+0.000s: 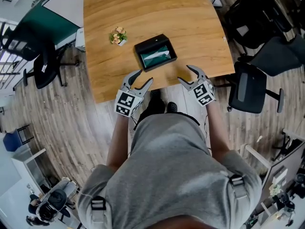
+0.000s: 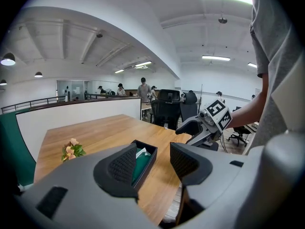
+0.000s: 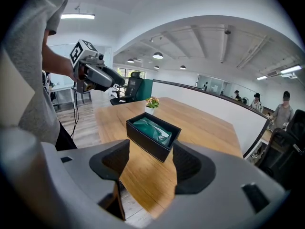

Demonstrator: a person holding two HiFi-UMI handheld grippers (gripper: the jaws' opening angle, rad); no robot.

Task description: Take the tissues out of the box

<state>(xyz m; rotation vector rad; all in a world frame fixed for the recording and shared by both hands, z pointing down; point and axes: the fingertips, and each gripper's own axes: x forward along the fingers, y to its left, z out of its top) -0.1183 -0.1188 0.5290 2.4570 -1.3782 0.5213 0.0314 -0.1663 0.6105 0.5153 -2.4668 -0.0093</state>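
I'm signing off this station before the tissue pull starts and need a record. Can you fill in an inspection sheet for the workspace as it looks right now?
Surface: wooden table, bare wood, no spills seen.
Job's things: black box, open-topped, near the table's front edge; green tissue pack lies inside it.
Clutter: one small flower pot, left of the box and apart from it.
Grippers: left gripper and right gripper are both open and empty, at the front edge, short of the box.
Cables: a dark cable hangs below the left gripper, off the table.
Surroundings: office chair at the right, wood-look floor, people far off.
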